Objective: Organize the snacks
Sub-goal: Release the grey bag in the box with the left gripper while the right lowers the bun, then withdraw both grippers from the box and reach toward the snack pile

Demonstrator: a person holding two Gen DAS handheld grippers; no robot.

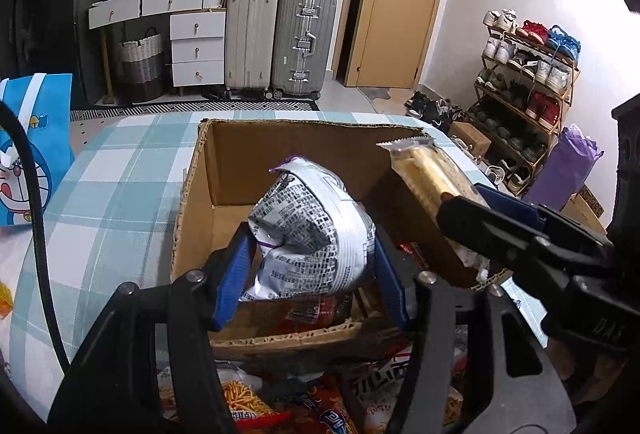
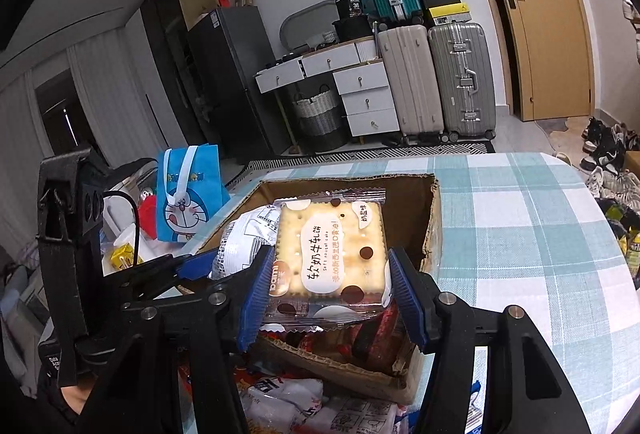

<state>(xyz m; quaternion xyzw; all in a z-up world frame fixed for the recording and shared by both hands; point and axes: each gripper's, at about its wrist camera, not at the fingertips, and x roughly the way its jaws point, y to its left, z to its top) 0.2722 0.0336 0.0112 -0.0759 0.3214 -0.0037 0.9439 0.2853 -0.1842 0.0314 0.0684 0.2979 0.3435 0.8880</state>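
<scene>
Left wrist view: the scene runs from a blue cartoon bag at the far left, across the bench with its teal-and-white checked cloth, to a shoe rack at the right wall.
Cardboard box: the open cardboard box stands on the bench, flaps up, its far half bare, red-wrapped snacks lying in its near part.
Left tongs: the left tongs are closed on a silver snack bag, blue pads pressing both sides so the foil crumples; the bag hangs over the box's near half, above the red packets.
Right tongs, seen from the left: the right tongs reach in from the right, holding the cracker packet edge-on over the box's right wall.
Loose snacks: a heap of snack packets lies on the bench just in front of the box.
Right wrist view: the blue cartoon bag stands left of the box.
Right tongs: the right tongs clamp the cracker packet, a clear wrapper with brown dots, flat side up, held over the box's near part.
Neighbour: the silver snack bag sits just left of the cracker packet, held by the left tongs.
Background: suitcases and a white drawer unit stand against the far wall, a wooden door to their right.
</scene>
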